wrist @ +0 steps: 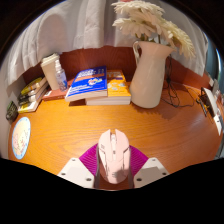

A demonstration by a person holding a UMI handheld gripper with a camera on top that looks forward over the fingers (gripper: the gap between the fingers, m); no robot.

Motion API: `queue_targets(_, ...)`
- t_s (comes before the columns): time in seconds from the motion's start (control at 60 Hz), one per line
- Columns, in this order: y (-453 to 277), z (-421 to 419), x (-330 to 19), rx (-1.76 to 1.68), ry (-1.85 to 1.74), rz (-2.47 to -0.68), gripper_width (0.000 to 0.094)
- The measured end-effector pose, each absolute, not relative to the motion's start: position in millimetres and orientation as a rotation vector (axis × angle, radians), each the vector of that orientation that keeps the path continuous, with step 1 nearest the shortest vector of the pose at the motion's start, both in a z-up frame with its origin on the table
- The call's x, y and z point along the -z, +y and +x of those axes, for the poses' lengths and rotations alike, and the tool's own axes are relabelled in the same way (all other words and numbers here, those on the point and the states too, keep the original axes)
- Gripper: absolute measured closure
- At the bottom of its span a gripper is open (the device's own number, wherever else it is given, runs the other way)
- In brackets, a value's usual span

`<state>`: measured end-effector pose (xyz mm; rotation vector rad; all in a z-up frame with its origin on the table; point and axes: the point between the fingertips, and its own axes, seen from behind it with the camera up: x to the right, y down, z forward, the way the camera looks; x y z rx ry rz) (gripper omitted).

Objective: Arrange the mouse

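One mouse point(113, 154), white with a pinkish tint, sits between the two fingers point(84, 172) of the gripper point(113, 176), its long axis running straight ahead along them, so that its far end points away toward the vase. We see the magenta pads close against both flanks of the body, and we judge that the fingers are pinching the mouse rather than standing spread about it; no gap shows at either side. We cannot tell whether the mouse rests on the bench point(60, 125) or is held just above it.

Beyond the mouse the wooden bench surface lies bare up to a white vase point(148, 72) holding dried stems. Stacked books point(98, 85) lie beside the vase, with more small items further off to that side. A dark cable point(180, 98) trails on the other side of the vase.

Because the mouse axis matches the finger axis, we judge that any placement will carry this heading unless the hand turns the gripper first.
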<state>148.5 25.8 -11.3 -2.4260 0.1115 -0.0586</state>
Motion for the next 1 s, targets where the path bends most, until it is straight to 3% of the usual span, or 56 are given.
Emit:
queue_targets(0.1,42,145,-40,0.087,0.179,-2.355,0.0539)
queue_targets(0.367,81,56,-255,0.079,0.242,-2.018,0.0533)
queue_targets(0.45,84,4,-296,0.034,0.229,-1.959,0.0532)
queue_targets(0.517,85,-42,-309,0.010,0.194,-1.934,0.0531)
queue_targets(0.65,92,-141,-268,-0.059,0.114,-2.000,0.0535)
queue_targets(0.883,78,-249,-91,-0.073,0.033,-2.260,0.0541)
queue_targets(1.0,67,-268,-28,-0.071,0.011,-2.346,0.0542)
